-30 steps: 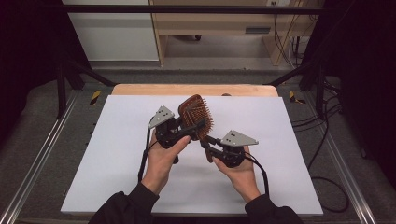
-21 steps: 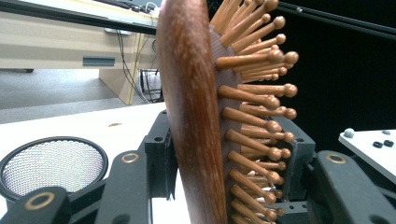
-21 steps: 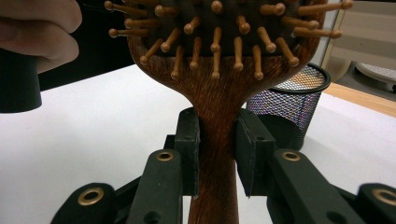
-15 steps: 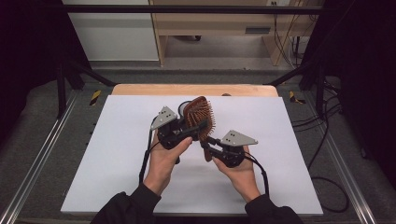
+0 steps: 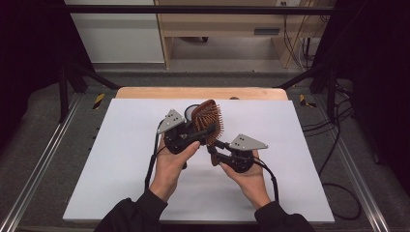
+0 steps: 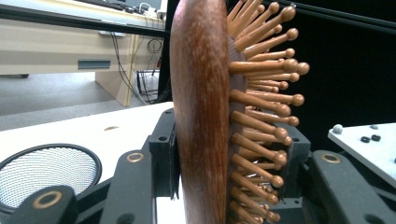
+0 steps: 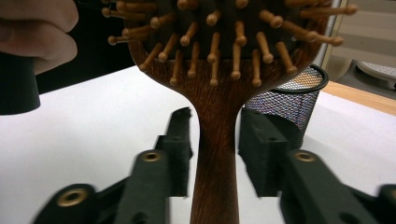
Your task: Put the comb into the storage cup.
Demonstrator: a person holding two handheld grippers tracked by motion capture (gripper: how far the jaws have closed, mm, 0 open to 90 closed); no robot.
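A dark wooden paddle hairbrush [image 5: 209,121] with peg bristles is held upright above the white table top [image 5: 121,159]. My left gripper [image 5: 205,130] is shut on the brush head [image 6: 201,116]: one jaw presses the smooth back and the other meets the bristle tips. My right gripper [image 5: 212,147] sits lower, open, with its jaws on either side of the handle [image 7: 217,154]. A narrow gap shows between the pads and the wood.
A black mesh cup [image 5: 191,108] stands on the table just behind the brush, also visible as the mesh cup [image 7: 289,98] in the right gripper view. A wooden strip [image 5: 145,93] runs along the table's far edge. Metal rails flank both sides.
The brush has swung from a slant to nearly upright and shifted slightly right. The left gripper now clamps the head, and the right jaws have loosened around the handle.
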